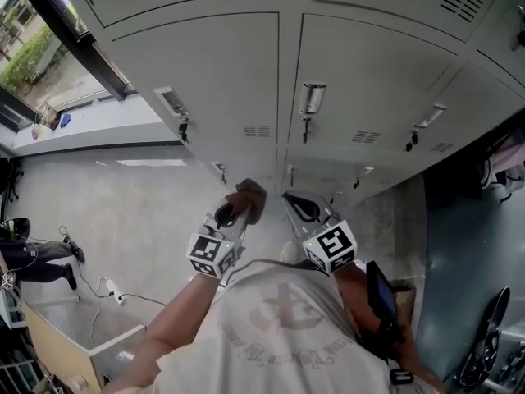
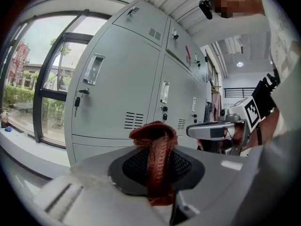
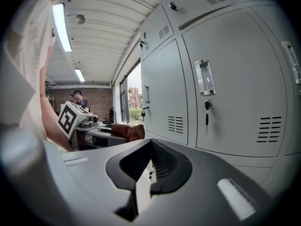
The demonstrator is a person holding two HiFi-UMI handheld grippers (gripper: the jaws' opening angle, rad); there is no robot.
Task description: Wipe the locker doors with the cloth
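Grey locker doors [image 1: 205, 80] fill the wall ahead of me. My left gripper [image 1: 234, 213] is shut on a reddish-brown knitted cloth [image 1: 249, 197], held just short of the lower lockers. In the left gripper view the cloth [image 2: 157, 142] hangs bunched between the dark pads, in front of a vented door [image 2: 113, 93]. My right gripper [image 1: 300, 208] hovers beside it to the right, shut with nothing in it. The right gripper view shows its jaws [image 3: 150, 166] meeting in front of a locker door [image 3: 225, 88], and the cloth [image 3: 126, 132] off to the left.
Keys hang in the locks [image 1: 182, 128] and metal handles [image 1: 312, 101] stick out of the doors. A window and sill [image 1: 49, 64] lie to the left. Cables [image 1: 107, 290] trail on the floor, and a person [image 1: 33, 257] is at the far left. A dark gap [image 1: 476, 220] opens at the right.
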